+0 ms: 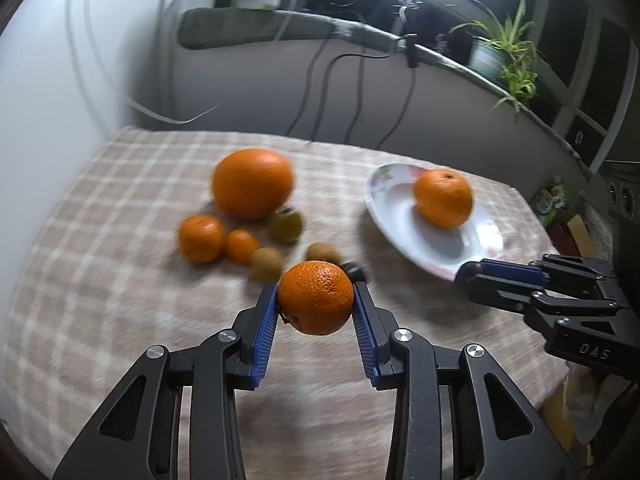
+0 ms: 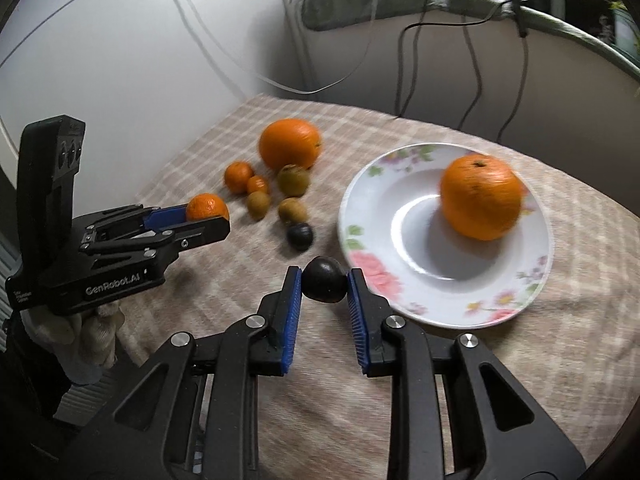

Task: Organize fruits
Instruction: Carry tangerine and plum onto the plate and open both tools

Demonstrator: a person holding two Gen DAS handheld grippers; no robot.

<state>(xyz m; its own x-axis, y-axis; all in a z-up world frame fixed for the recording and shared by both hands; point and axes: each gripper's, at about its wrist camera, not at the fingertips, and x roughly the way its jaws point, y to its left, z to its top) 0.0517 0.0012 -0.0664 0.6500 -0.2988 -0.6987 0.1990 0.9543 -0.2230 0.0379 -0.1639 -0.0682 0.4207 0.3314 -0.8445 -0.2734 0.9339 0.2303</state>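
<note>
Checked tablecloth | loose fruit pile | plate beside fingers

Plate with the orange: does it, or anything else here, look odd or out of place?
Nothing stands out. The plate sits flat with one orange on it; the other fruit lies loose on the cloth, unspilled.

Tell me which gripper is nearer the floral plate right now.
Right. The right gripper, shut on a dark fruit, sits just off the plate's near rim. The left gripper, holding a mandarin, is farther away, beyond the loose fruit pile.
</note>
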